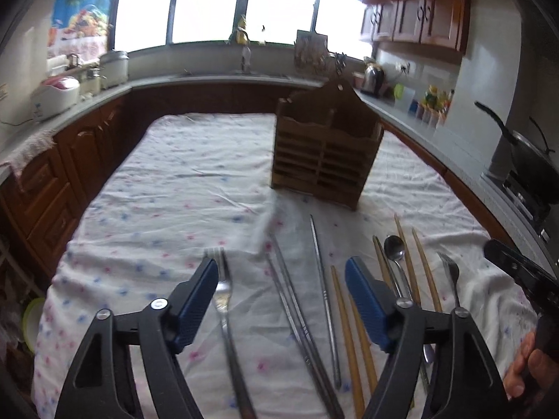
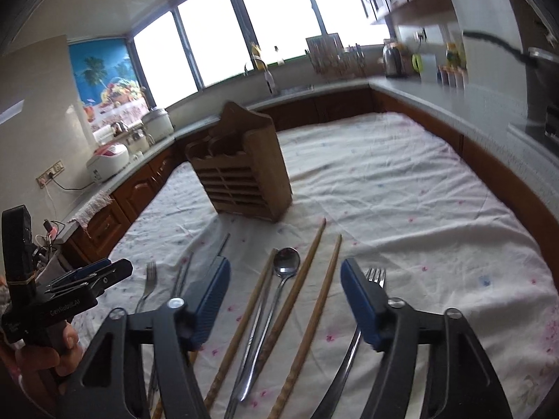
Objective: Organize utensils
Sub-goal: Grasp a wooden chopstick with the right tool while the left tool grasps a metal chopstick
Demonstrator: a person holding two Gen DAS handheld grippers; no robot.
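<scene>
**Two grippers open over the laid-out cutlery**

Two grippers sit low over the table, and both stand apart with nothing pinched between their blue pads. Your left gripper (image 1: 281, 276) hovers above a fork (image 1: 223, 300), which lies just inside its left pad, and a set of long metal chopsticks (image 1: 297, 314) that run lengthwise under the gap. Yellowish chopsticks (image 1: 344, 317) lie close to its right pad. None of these is touched by the pads.

Your right gripper (image 2: 284, 279) hangs over a metal spoon (image 2: 284, 269) flanked by wooden chopsticks (image 2: 307, 272); a second fork (image 2: 375, 276) shows its tines just past the right pad, its handle running under that finger. Again, nothing is held.

At the left edge of the right wrist view you can see your hand (image 2: 52, 352) wrapped round the handle of the other gripper.

All the utensils lie loose on a white flowered tablecloth (image 1: 167, 192). Beyond them, a slatted wooden utensil holder (image 1: 325, 150) stands upright on the cloth, well apart from the cutlery. Further back, a counter (image 1: 209, 78) runs beneath bright windows (image 1: 206, 3).
</scene>
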